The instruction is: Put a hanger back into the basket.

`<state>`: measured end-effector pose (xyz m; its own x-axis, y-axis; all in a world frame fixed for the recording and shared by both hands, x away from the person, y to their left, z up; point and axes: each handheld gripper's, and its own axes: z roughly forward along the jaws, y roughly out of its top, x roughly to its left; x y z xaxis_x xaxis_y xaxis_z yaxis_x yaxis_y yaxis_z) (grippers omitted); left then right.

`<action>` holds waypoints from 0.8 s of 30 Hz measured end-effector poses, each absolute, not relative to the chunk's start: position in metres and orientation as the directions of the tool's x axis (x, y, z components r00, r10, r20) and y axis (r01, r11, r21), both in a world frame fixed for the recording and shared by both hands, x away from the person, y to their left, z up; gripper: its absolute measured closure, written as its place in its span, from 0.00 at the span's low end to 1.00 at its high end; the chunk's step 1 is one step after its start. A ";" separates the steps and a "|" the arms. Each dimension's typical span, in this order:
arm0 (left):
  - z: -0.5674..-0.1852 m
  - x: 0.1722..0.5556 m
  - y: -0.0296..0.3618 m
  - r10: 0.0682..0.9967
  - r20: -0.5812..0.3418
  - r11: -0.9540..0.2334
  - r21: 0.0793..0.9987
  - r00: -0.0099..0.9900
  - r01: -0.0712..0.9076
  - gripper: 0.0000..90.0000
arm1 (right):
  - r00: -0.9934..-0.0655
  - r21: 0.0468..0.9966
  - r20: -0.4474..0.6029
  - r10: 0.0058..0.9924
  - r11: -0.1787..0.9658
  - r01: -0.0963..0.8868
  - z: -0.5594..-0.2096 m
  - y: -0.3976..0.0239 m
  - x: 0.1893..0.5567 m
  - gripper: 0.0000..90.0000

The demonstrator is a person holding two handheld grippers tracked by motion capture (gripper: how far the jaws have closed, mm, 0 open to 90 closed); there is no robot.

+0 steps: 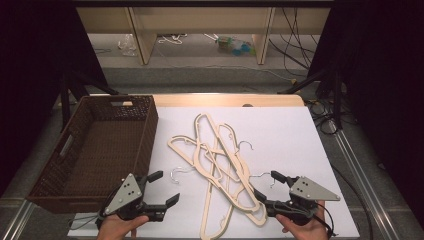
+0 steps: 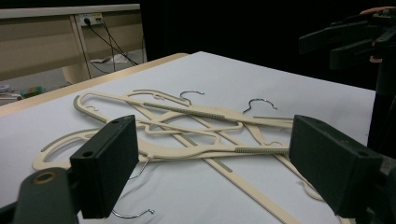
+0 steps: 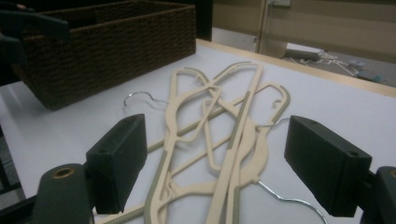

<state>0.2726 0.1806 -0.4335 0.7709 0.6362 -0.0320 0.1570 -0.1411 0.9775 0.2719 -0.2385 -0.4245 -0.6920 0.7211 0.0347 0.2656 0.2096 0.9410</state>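
At table centre: tangled pile of cream hangers (image 1: 220,160) on white sheet; wicker basket (image 1: 75,172) at 9 o'clock, looks empty

Left gripper (image 1: 159,189) at 7 o'clock, right gripper (image 1: 267,190) at 5 o'clock, both released, jaws spread, holding nothing

Likely step: grab hanger. Advice: take topmost first, pinch flat arm not wire hook, lift slowly so others shed

No readable writing or brand

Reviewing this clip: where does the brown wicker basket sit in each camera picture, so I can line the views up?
High view: the wicker basket fills the left side of the table, beside the pile of hangers.
Left gripper view: the basket is not in this picture.
Right gripper view: the basket sits at upper left, beyond the hangers.
Shared landmark: the cream hanger pile, centre in all three ().
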 end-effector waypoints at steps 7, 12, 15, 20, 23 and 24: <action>-0.433 0.272 0.180 0.634 -0.025 -0.145 0.978 0.773 0.151 0.18 | -0.712 0.925 -0.013 0.702 0.278 0.258 -0.427 -0.232 0.272 0.26; -0.433 0.272 0.180 0.633 -0.025 -0.148 0.977 0.774 0.152 0.18 | -0.724 0.915 -0.009 0.690 0.298 0.273 -0.428 -0.227 0.274 0.26; -0.433 0.273 0.180 0.630 -0.012 -0.158 0.977 0.777 0.144 0.18 | -0.739 0.879 -0.007 0.673 0.357 0.317 -0.426 -0.218 0.281 0.26; -0.433 0.271 0.179 0.637 -0.040 -0.137 0.977 0.770 0.164 0.18 | -0.765 0.826 -0.017 0.644 0.439 0.352 -0.422 -0.202 0.288 0.34; -0.433 0.271 0.179 0.635 -0.046 -0.128 0.978 0.771 0.164 0.18 | -0.765 0.780 -0.005 0.644 0.481 0.400 -0.422 -0.190 0.296 0.37; -0.433 0.271 0.179 0.634 -0.046 -0.128 0.978 0.772 0.163 0.18 | -0.780 0.763 0.000 0.626 0.504 0.405 -0.423 -0.183 0.302 0.39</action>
